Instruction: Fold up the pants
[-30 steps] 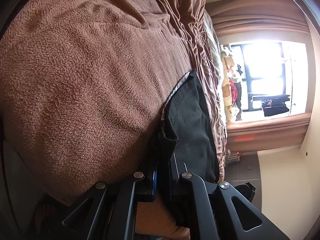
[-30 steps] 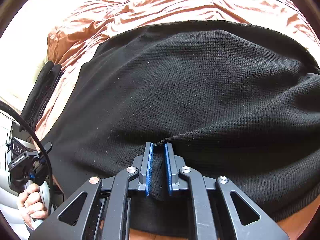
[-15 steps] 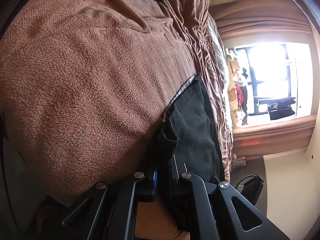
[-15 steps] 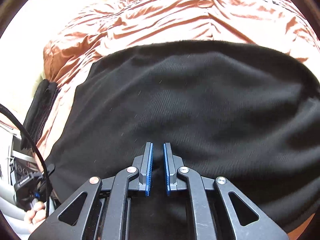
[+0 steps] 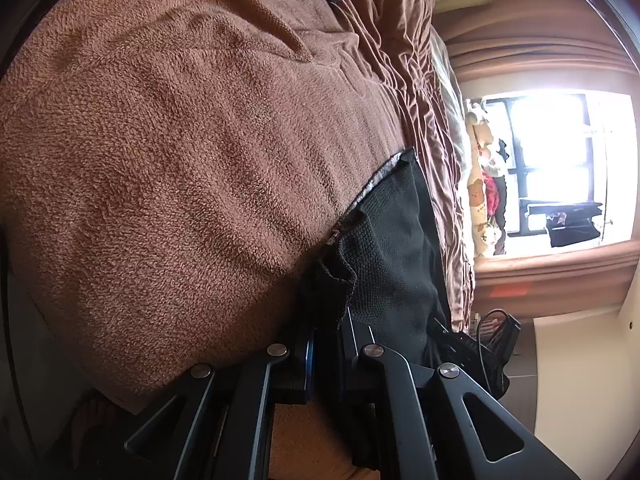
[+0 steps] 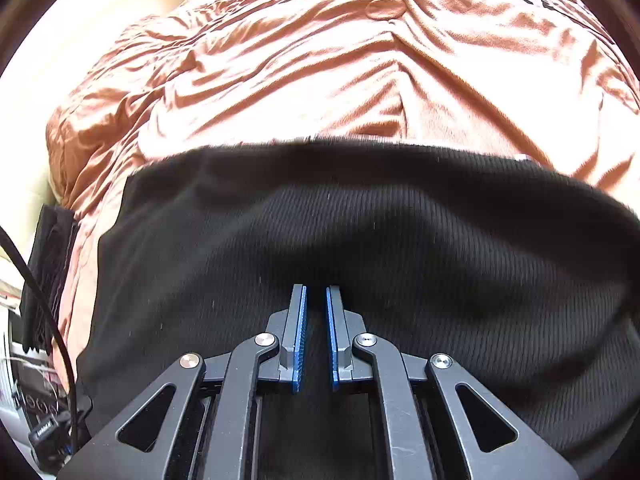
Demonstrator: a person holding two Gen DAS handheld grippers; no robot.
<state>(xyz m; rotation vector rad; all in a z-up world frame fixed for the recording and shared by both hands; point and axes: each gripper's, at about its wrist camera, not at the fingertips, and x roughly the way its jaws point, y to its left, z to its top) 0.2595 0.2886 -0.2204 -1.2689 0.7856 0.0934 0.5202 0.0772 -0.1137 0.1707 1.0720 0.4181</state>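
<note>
Across the big bed (image 6: 304,60) lies a brown blanket (image 5: 180,168). On it, low in both views, spread the black pants (image 6: 380,240). At the bottom middle of its view, the left claw (image 5: 326,344) is pinched tight on a bunched pants edge. At the bottom middle of the other view, the right claw (image 6: 316,336) is closed too, with black cloth between its blue pads (image 6: 299,340).
</note>
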